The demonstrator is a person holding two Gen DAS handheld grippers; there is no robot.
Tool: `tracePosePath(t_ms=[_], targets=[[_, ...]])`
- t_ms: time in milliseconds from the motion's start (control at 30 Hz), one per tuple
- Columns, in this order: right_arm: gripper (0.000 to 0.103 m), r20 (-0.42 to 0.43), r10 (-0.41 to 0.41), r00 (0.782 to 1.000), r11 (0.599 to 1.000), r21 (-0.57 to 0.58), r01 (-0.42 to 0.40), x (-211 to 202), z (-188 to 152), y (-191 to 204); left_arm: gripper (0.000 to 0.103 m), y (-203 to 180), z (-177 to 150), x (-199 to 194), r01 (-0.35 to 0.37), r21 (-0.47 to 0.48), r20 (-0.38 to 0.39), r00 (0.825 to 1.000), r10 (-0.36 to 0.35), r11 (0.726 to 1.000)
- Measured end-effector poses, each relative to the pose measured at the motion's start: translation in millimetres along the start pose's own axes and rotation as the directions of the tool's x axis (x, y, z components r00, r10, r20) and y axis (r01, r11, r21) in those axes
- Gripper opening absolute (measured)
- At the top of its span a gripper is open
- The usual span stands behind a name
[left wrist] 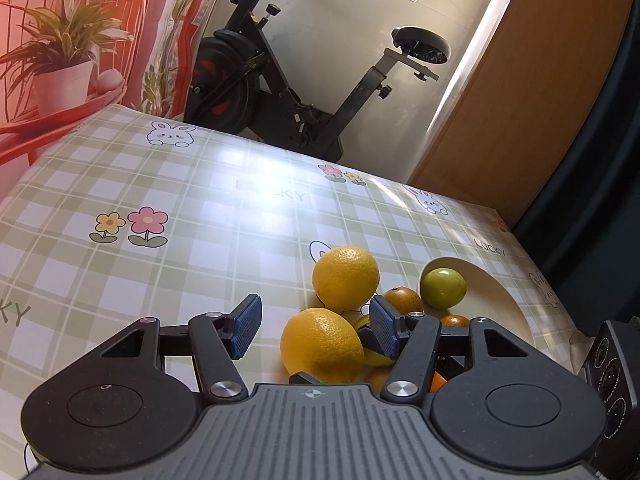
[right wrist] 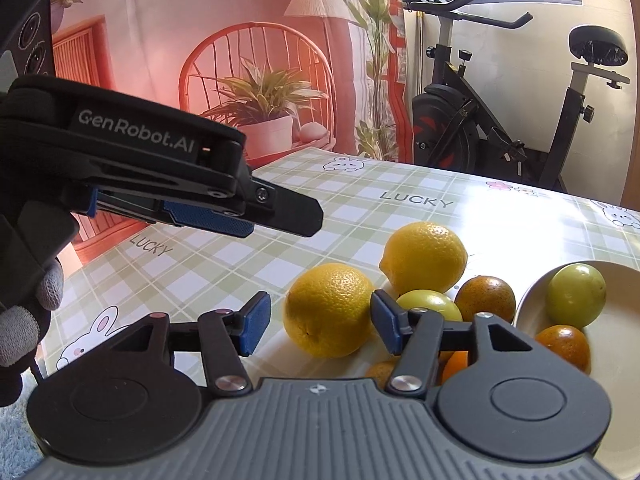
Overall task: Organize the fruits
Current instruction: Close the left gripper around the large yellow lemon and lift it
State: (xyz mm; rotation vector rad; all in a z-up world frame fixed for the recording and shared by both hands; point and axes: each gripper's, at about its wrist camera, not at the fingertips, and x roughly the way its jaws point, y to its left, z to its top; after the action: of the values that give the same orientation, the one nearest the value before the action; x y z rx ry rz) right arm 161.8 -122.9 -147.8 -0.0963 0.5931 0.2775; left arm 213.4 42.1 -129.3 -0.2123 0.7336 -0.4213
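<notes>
Both tools empty, fingers spread. Left tool point(left wrist: 314, 326) hovers over the fruit pile w/ the near big yellow citrus point(left wrist: 322, 346) between its pads, not touching afaict. Right tool point(right wrist: 318, 322) low over the checked surface point(right wrist: 240, 264), same near citrus point(right wrist: 330, 310) in its gap, no clear contact. 2nd yellow citrus point(right wrist: 424, 258) just behind. Small green fruit point(right wrist: 430, 304) + small orange point(right wrist: 486, 298) beside them, on the surface. Cream bowl point(right wrist: 608, 400) to the right holds a green fruit point(right wrist: 576, 296) and an orange point(right wrist: 564, 346). Left tool also seen from the side in right wrist view, gloved hand point(right wrist: 24, 320) gripping it.
</notes>
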Motion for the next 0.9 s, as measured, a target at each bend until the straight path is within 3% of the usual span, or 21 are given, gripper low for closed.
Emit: tracePosePath(t_ms=[533,900], targets=[[0.065,-0.011,-0.070,0.998,0.994,-0.089,0.068,18.3,1.9,13.7,0.062,8.4,-16.3,18.9,0.023,-0.037,-0.057,0.998,-0.025,0.999],[0.065,0.009,-0.043,0.999,0.989,-0.143,0.044,11.3,-1.8,24.7,0.066,13.9,-20.2,20.2,0.019,-0.034,-0.070,0.997,-0.021,0.999]])
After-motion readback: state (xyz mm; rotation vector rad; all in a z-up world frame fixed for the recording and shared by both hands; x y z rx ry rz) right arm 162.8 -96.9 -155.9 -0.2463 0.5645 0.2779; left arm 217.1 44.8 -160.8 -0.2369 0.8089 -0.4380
